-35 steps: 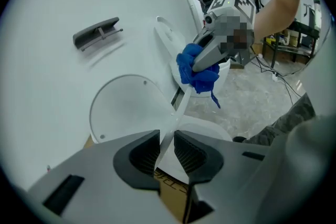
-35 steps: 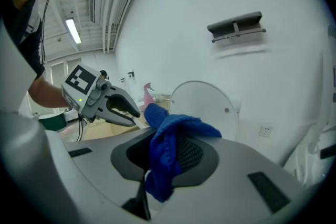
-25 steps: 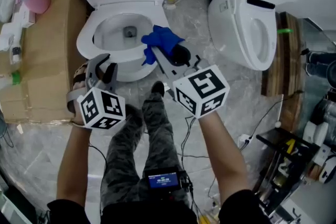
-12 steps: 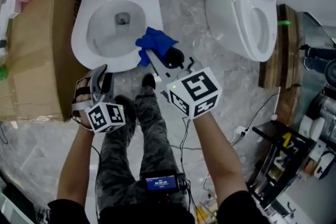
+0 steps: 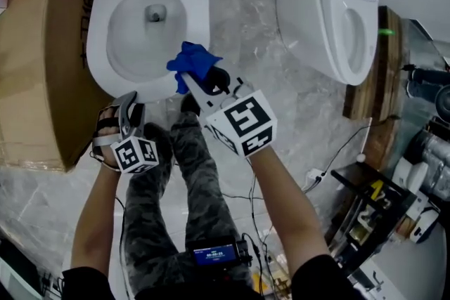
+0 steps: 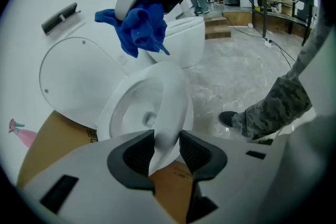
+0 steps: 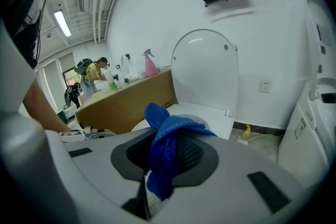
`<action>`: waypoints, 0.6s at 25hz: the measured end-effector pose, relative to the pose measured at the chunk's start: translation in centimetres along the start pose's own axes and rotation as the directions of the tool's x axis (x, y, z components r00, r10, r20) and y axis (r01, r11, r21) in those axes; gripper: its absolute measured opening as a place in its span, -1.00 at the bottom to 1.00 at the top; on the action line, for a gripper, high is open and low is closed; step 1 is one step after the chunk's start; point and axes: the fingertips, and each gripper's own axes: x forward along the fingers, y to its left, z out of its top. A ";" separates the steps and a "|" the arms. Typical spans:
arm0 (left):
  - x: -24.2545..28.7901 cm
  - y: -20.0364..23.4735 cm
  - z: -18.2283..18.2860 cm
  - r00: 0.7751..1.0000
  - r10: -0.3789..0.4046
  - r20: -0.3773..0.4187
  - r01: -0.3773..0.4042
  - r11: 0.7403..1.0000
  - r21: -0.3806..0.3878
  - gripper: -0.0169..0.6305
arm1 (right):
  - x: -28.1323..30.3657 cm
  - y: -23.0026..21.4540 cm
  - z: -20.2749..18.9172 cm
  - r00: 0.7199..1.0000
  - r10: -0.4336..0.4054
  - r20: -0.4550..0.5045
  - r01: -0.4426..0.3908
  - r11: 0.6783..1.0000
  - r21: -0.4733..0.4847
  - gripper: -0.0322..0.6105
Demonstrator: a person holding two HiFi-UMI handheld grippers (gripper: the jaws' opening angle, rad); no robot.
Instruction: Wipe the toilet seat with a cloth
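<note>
The white toilet seat lies on the bowl with the lid up. My left gripper is at the seat's front edge. In the left gripper view the seat runs between its jaws, which are opening, with a pad close on each side. My right gripper is shut on a crumpled blue cloth just over the seat's front right rim. The cloth hangs bunched between its pads, and in the left gripper view the cloth hangs above the bowl.
A cardboard box stands against the toilet's left side. A second white toilet stands to the right beside a wooden pallet. The person's legs are below the bowl. Cables and a metal rack are at lower right.
The view has shifted, so the toilet sits higher and further left. Both grippers stay at its front rim, and the cloth has edged left over the rim.
</note>
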 end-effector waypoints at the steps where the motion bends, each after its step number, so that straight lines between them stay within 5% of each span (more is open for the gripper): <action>1: 0.7 -0.5 -0.3 1.000 -0.007 -0.008 0.007 1.000 0.012 -0.50 | 0.4 0.0 -0.9 1.000 0.003 -0.012 -0.003 1.000 0.001 -0.65; 7: 4.2 -2.7 -1.9 0.999 -0.030 -0.030 0.032 0.997 0.066 -0.46 | 2.5 0.2 -5.5 0.995 0.024 -0.098 -0.022 1.000 0.021 -0.65; 15: 6.3 -4.0 -2.8 0.990 -0.122 -0.074 0.130 0.985 0.116 -0.45 | 3.0 -0.3 -6.6 0.992 0.024 -0.126 -0.020 0.999 0.038 -0.65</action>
